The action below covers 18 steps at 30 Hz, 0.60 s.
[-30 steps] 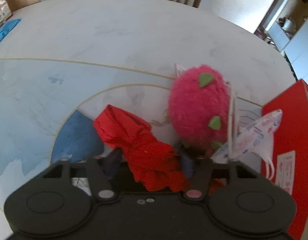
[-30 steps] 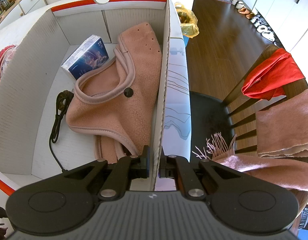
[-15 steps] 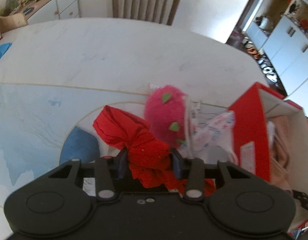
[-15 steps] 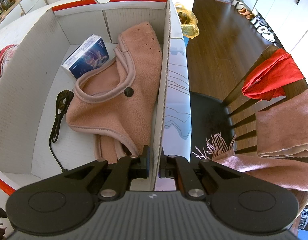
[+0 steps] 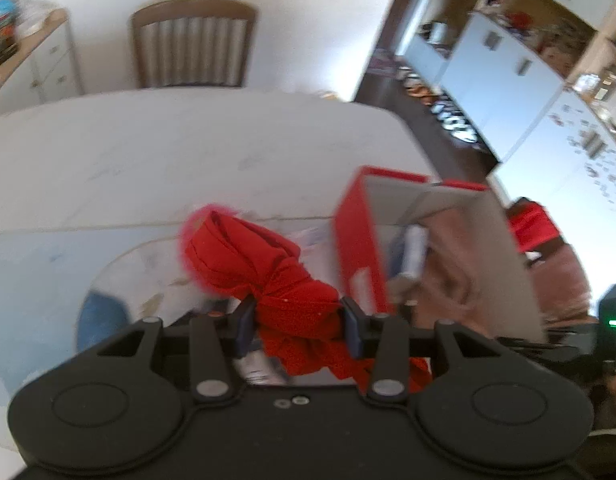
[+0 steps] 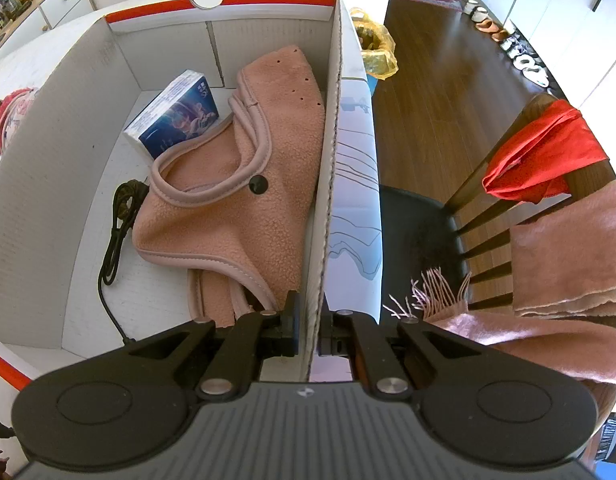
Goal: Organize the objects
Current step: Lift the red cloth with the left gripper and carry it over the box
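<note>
Step in hand: transfer of one item into the box (image 6: 47, 184). The left hand-held gripper (image 5: 297, 320) is clenched on a bunched red cloth (image 5: 267, 276); both pads press into the fabric at lower centre of the left view, and the bundle stands clear of the bench (image 5: 147, 152). The right hand-held gripper (image 6: 308, 320) is clamped on the box's right wall at lower centre of the right view, one finger inside and one outside, which steadies the box.

Contents of the box, right view: a pink fleece garment (image 6: 235, 200) across the centre, a blue packet (image 6: 175, 116) propped at upper left of the garment, and a black cord (image 6: 115, 216) along the left floor.

Next move, as a judgement: carry the cloth rightward over the red outer wall of the box, which lies at right centre of the left view, lower it onto the free floor or the garment, then release. The right grip should hold until release.

Limits of view:
- The left view is blurred; box contents there are smeared.
- A pink plush (image 5: 187, 232) shows only as a fringe behind the cloth.
- The cloth's lower tail runs behind the gripper body.
- The box's near corner is cut off in the right view.
- A chair (image 6: 508, 200) with draped fabrics stands off the bench at right.
</note>
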{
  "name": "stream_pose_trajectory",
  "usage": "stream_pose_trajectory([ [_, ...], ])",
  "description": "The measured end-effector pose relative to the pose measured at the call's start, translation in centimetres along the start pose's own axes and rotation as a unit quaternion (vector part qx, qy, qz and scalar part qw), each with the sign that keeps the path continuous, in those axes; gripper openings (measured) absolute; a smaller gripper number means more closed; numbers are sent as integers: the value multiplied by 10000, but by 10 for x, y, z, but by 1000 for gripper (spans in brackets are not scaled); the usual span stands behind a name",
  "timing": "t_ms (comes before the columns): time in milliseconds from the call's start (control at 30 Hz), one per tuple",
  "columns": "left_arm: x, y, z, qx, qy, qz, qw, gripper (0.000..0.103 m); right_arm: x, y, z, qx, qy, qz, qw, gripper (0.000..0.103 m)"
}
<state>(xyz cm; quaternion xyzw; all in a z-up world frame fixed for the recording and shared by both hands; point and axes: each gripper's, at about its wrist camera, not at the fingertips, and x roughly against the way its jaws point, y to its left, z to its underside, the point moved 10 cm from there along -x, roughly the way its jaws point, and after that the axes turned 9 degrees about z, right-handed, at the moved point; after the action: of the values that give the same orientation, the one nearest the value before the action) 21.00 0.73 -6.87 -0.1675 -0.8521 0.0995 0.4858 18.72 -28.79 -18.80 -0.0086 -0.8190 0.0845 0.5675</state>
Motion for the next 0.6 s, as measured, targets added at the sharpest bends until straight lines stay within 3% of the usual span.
stream_pose_trajectory([
  [233, -5, -55, -7, -663, 41, 399, 9970, 41, 1, 0, -1, 4, -4, -3, 10000, 6],
  [600, -47, -114, -6, -1486, 391, 656, 9859, 41, 0, 3, -4, 18, -42, -29, 10000, 6],
])
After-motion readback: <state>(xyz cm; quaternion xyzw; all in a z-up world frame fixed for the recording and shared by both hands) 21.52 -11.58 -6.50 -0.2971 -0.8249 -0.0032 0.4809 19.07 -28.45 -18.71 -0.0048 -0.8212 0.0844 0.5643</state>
